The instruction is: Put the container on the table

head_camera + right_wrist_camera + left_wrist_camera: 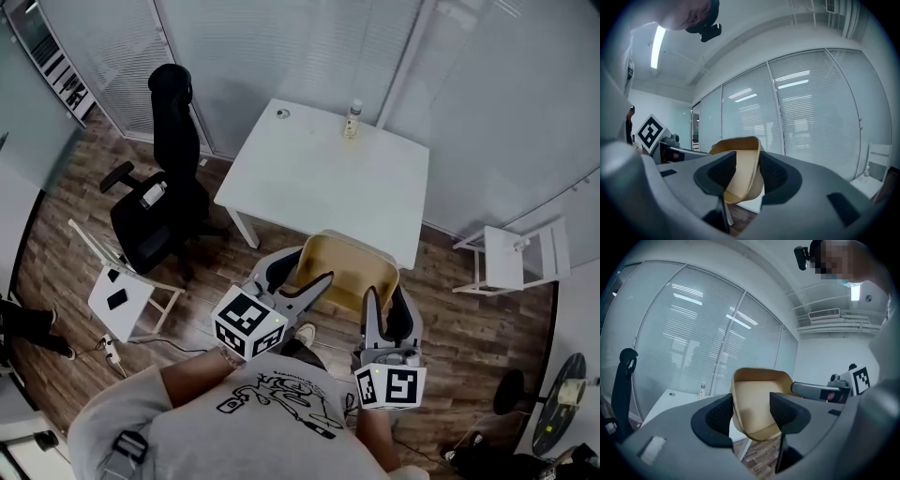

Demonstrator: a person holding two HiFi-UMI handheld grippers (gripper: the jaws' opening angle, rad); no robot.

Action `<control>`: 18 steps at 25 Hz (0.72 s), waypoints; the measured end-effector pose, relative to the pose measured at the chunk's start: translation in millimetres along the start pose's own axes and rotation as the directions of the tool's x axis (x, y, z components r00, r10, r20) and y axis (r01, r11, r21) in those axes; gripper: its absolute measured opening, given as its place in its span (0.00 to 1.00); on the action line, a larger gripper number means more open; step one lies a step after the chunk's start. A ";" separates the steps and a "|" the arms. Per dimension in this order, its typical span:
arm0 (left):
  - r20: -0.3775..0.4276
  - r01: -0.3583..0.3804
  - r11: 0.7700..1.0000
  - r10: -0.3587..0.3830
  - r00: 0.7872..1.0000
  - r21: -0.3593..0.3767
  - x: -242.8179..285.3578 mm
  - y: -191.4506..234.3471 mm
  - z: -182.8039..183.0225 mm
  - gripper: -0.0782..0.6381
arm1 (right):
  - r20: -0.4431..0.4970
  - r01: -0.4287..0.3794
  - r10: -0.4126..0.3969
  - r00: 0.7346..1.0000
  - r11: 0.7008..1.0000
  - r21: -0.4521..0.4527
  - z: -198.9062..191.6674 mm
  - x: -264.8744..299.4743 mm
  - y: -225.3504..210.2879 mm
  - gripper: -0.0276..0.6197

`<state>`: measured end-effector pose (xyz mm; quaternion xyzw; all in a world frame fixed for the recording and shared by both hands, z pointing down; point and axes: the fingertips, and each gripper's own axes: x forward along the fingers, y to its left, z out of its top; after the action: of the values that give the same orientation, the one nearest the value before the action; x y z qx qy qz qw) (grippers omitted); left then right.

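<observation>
Container [345, 270] of plain tan card, open side up, hangs in the air between the two tools we hold, just in front of the near edge of the white surface [309, 178] and above the wooden floor [66, 244]. Our left tool [750, 409] is clamped on the container's left wall, with one dark pad outside and the other inside the rim. Our right tool [747, 169] pinches the opposite wall in the same way, so the load is shared between the two sides. We can make out no print or label on the card.

Each tool carries a cube with black-and-white square markers, the left cube [248, 322] and the right cube [389, 386] both facing up at the head camera. Between them we see a grey shirt [272, 412] bearing a black line drawing, its lettering too small to read.

At the far edge of the surface stands a small bottle [352, 120], its label unreadable, with a small round object [282, 113] well apart to its left. A black office chair [164, 187] sits left of the surface, and a white chair [516, 258] sits to the right.
</observation>
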<state>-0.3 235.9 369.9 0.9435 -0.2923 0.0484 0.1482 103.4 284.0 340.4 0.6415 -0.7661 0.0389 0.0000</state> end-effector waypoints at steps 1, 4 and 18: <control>0.000 -0.002 1.000 0.002 1.000 0.001 8.8 0.0 1.9 0.43 | -0.001 -0.001 0.001 1.000 1.000 0.001 0.6 3.8 -8.0 0.27; 0.001 -0.009 1.000 0.009 1.000 -0.003 31.7 1.0 3.2 0.43 | -0.006 -0.004 0.004 1.000 1.000 0.001 0.1 14.1 -28.5 0.27; 0.010 -0.059 0.998 0.060 0.998 -0.036 84.4 74.6 18.1 0.43 | -0.039 -0.052 0.052 0.998 0.999 -0.007 -8.9 108.6 -50.3 0.27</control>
<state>27.2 126.4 386.5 0.9319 -0.3219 0.0422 0.1620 133.1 169.0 357.7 0.6206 -0.7825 0.0482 0.0164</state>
